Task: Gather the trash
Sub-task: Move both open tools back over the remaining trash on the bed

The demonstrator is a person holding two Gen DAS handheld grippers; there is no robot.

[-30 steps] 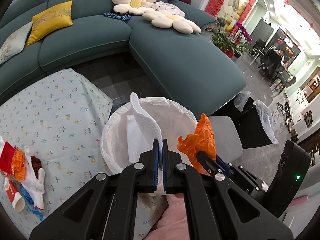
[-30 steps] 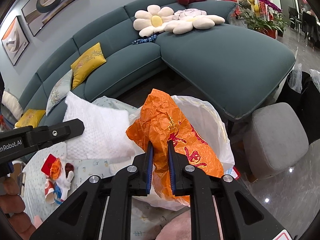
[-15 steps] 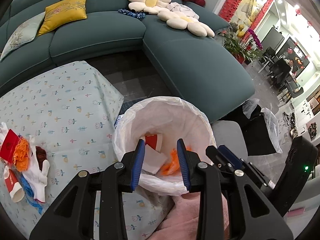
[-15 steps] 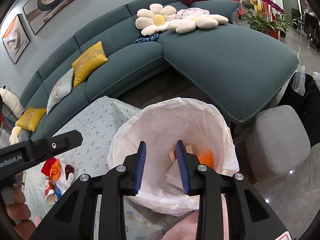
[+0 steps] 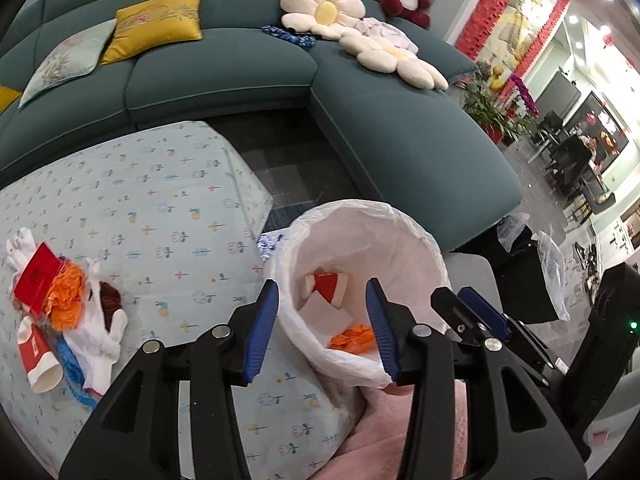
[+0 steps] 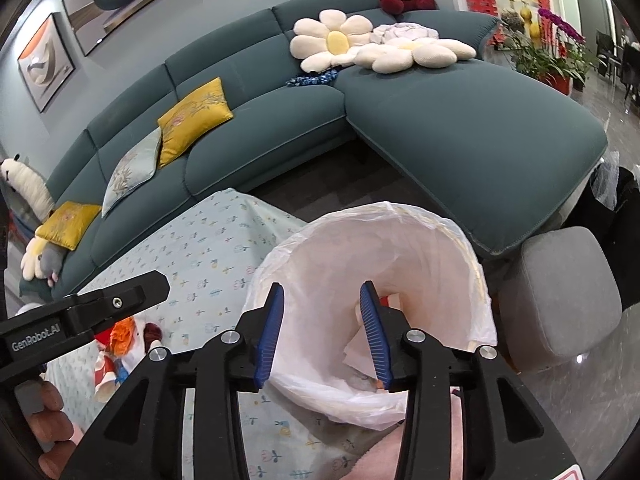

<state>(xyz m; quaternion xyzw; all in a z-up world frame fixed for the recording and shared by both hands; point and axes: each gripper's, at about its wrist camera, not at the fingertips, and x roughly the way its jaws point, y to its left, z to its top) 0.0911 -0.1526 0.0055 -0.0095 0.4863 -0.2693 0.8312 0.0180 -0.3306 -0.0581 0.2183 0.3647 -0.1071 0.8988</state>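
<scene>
A: Left view first. What have you got?

B: My left tool (image 5: 322,328) hangs over the bin (image 5: 416,236), fingers spread wide, nothing between them. The bin has a white liner, and it stands just off the table (image 5: 168,208) edge, near the sofa (image 5: 224,68).

A: Anything in the bin?

B: Yes. I see a red-and-white cup (image 5: 326,286), a white tissue (image 5: 326,316) and an orange wrapper (image 5: 354,336) at the bottom.

A: And on the table?

B: A pile at the far left: a red packet (image 5: 38,276), orange scrap (image 5: 66,298), a white glove (image 5: 102,338), another cup (image 5: 38,354) lying on its side, and something blue under the glove. All of it is well apart from the bin. My right tool's fingers (image 5: 480,314) show at the right, beside the bin.

A: Now the right view

B: My right tool (image 6: 322,334) is released too, jaws apart and empty, pointing into the bin (image 6: 468,252). From here I only make out the tissue (image 6: 360,354) and a bit of red (image 6: 384,301) deep inside; the rest is hidden by the liner. The left tool's arm (image 6: 84,312) crosses in from the left, over the table (image 6: 200,248). The pile (image 6: 120,340) sits below it, partly covered. A grey stool (image 6: 560,296) stands just beside the bin, on the floor
</scene>
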